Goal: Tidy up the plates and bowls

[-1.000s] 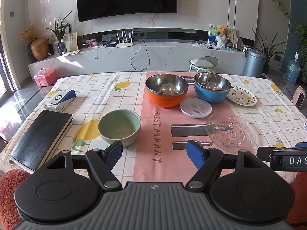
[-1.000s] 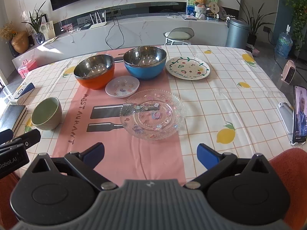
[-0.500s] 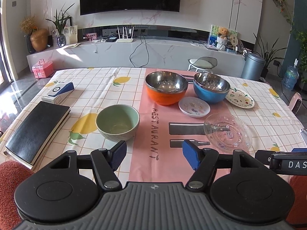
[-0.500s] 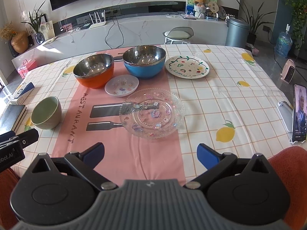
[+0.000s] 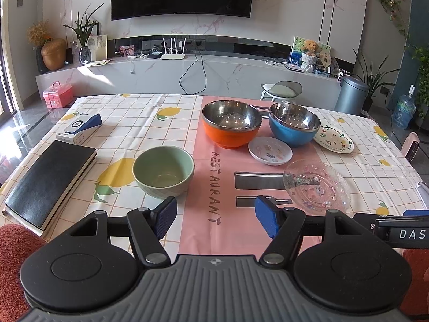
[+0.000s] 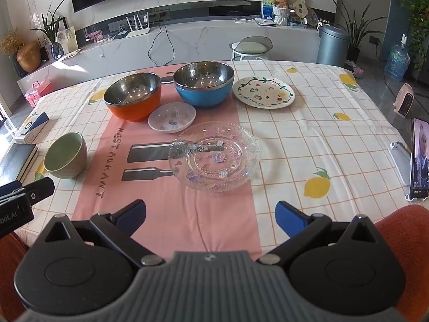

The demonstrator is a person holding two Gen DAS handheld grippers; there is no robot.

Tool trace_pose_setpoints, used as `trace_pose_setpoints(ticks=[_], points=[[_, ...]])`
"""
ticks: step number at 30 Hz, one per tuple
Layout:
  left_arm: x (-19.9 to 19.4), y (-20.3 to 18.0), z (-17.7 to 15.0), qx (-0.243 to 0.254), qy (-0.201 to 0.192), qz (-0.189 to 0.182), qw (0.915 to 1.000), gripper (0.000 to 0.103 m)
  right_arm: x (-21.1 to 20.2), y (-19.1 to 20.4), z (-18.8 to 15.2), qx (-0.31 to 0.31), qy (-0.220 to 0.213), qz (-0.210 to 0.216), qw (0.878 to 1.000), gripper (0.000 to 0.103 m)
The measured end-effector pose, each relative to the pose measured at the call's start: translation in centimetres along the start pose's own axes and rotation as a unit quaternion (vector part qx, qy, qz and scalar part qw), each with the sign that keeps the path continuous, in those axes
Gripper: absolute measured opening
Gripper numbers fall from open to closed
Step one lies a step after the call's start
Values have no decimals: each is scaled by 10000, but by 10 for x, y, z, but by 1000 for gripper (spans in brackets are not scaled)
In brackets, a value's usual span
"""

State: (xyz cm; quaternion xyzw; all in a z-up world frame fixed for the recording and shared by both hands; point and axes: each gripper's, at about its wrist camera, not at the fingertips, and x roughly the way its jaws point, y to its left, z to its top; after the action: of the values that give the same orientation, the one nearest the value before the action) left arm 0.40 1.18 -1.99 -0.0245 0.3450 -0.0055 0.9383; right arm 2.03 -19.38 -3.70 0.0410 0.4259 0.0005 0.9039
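Note:
Just beyond my left gripper [image 5: 215, 213], which is open with nothing between its blue pads, a green bowl [image 5: 163, 170] sits ahead and slightly left. Farther back are an orange steel bowl [image 5: 232, 127] and a blue steel bowl [image 5: 293, 126]. A small white plate [image 5: 269, 150] lies in front of them and a decorated plate [image 5: 333, 139] to their right. My right gripper [image 6: 210, 213] is open and empty, a short way in front of a clear glass plate [image 6: 214, 155].
A black notebook [image 5: 51, 179] and a blue-and-white box [image 5: 79, 128] lie on the table's left side. A phone on a stand [image 6: 419, 161] is at the right edge. Orange-red cushions show at both lower corners.
The left gripper's jaws have narrowed a little and its view has rolled slightly. The right gripper and all the dishes have stayed where they were.

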Motion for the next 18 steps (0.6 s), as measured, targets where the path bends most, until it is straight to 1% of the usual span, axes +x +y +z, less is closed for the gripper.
trace_pose_setpoints(ticks=[3, 5, 7, 8, 10, 11, 13, 15, 18], points=[[0, 4, 0, -9, -109, 3, 9999, 79, 2, 3, 0, -42, 6, 111, 9999, 100], [2, 9, 2, 36, -139, 52, 9999, 74, 5, 5, 1, -33, 2, 154, 9999, 100], [3, 15, 4, 52, -178, 116, 9998, 65, 8, 9, 2, -20, -47, 269, 9996, 100], [4, 21, 5, 22, -200, 132, 9997, 64, 10, 13, 3, -70, -57, 358, 9993, 100], [8, 37, 10, -160, -147, 132, 9997, 62, 14, 23, 8, -244, -108, 553, 9981, 98], [11, 46, 13, -266, -93, 111, 9995, 61, 15, 29, 10, -337, -158, 625, 9974, 94], [17, 63, 20, -457, -41, 123, 9989, 58, 19, 42, 15, -478, -214, 772, 9956, 89], [23, 78, 27, -637, -1, 116, 9979, 58, 25, 54, 22, -517, -222, 914, 9942, 89], [36, 96, 34, -876, 144, 88, 9960, 58, 35, 73, 31, -592, -301, 1007, 9927, 85]])
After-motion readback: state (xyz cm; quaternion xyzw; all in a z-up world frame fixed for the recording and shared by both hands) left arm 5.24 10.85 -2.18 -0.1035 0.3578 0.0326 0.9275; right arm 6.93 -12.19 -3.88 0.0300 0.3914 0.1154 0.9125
